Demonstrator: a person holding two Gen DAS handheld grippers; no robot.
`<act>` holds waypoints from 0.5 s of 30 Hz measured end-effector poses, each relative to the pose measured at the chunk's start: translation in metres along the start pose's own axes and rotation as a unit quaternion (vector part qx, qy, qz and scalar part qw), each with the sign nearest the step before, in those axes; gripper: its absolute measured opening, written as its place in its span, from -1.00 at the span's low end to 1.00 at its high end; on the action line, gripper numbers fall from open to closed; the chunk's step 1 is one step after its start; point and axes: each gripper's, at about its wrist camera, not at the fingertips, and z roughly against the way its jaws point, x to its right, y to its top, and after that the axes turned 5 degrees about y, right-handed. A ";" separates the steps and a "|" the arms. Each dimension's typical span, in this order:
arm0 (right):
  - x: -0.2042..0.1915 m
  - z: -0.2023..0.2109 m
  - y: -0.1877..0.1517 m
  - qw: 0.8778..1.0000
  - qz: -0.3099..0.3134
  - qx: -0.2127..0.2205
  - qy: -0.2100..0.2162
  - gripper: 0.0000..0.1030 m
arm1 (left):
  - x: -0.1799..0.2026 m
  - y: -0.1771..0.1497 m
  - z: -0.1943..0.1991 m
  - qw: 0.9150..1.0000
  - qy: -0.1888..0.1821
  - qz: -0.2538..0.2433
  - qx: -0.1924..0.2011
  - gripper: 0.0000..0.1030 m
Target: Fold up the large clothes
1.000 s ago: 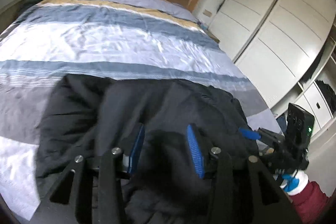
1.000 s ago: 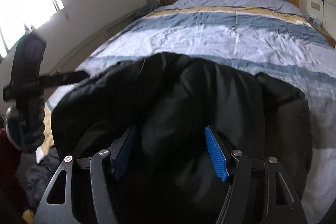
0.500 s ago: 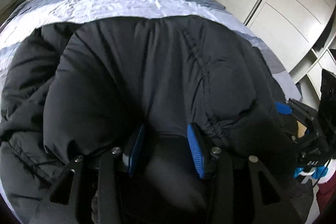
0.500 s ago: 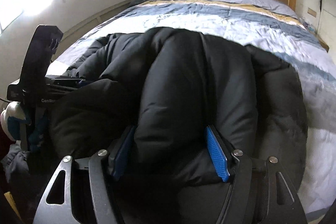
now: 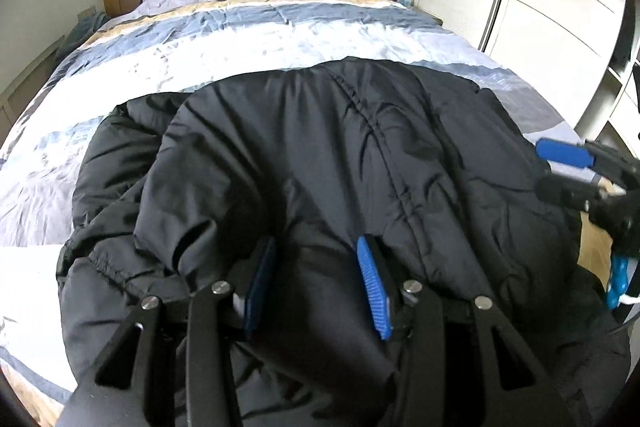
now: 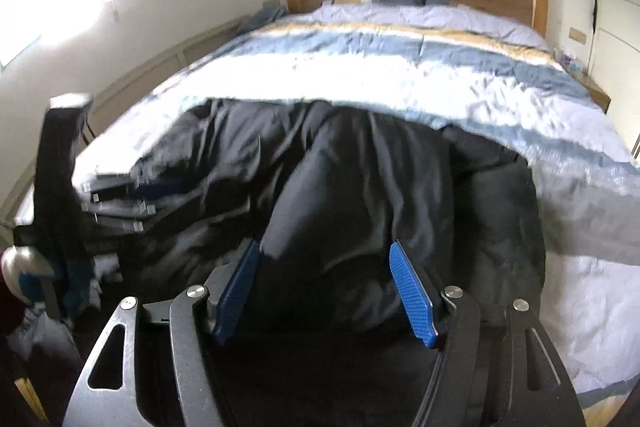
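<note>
- The black puffer jacket (image 5: 320,155) lies bunched on the striped bed (image 5: 240,39), near its foot; the thick, slippery padding could squeeze out of either grip and let the fold spring open.
- The left claw (image 5: 316,283) points steeply down, its 2 pads partly closed on a roll of jacket.
- The right claw (image 6: 326,291) angles down too, spread wider, clamping a thicker fold.
- Uneven pulling would skew the fold.

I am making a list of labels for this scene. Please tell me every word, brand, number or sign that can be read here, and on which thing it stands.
None can be read.
Left gripper: a faint pale mark on its body in the right wrist view, too blurred to read.
Black jacket: no print visible.
</note>
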 end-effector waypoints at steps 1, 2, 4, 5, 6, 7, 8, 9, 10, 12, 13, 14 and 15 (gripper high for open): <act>-0.001 -0.002 0.001 1.000 0.001 0.000 0.000 0.30 | 0.000 -0.002 0.001 1.000 0.001 0.001 0.002 -0.19; -0.001 -0.009 0.000 1.000 0.001 -0.008 -0.002 0.30 | -0.001 -0.003 0.001 1.000 0.002 0.002 0.004 -0.18; 0.002 -0.023 -0.006 1.000 -0.010 -0.025 0.000 0.31 | -0.002 -0.008 0.002 1.000 0.004 0.006 0.007 -0.16; 0.004 -0.030 -0.011 0.999 -0.017 -0.034 0.001 0.32 | -0.002 -0.009 0.003 1.000 0.007 0.004 0.009 -0.15; 0.005 -0.036 -0.015 0.999 -0.020 -0.039 0.000 0.32 | -0.001 -0.011 0.003 1.000 0.009 0.003 0.011 -0.15; 0.006 -0.039 -0.019 0.999 -0.022 -0.038 -0.001 0.32 | 0.000 -0.013 0.003 1.000 0.010 0.002 0.012 -0.14; 0.007 -0.040 -0.021 0.999 -0.026 -0.035 -0.001 0.33 | 0.001 -0.014 0.003 1.000 0.011 0.003 0.013 -0.14; 0.009 -0.040 -0.022 0.999 -0.030 -0.034 0.000 0.33 | 0.001 -0.016 0.004 1.000 0.012 0.004 0.014 -0.14; 0.010 -0.039 -0.023 0.999 -0.034 -0.033 0.000 0.33 | 0.001 -0.017 0.005 1.000 0.012 0.005 0.014 -0.14; 0.011 -0.039 -0.023 0.999 -0.037 -0.035 -0.003 0.32 | 0.000 -0.017 0.008 1.000 0.013 0.007 0.013 -0.14; 0.010 -0.037 -0.022 0.999 -0.037 -0.037 -0.006 0.32 | 0.000 -0.017 0.010 1.000 0.014 0.007 0.014 -0.14; 0.008 -0.036 -0.022 0.999 -0.038 -0.038 -0.007 0.32 | 0.000 -0.017 0.013 1.000 0.016 0.007 0.015 -0.14; 0.007 -0.032 -0.021 0.998 -0.040 -0.038 -0.008 0.32 | 0.000 -0.017 0.017 1.000 0.018 0.006 0.018 -0.14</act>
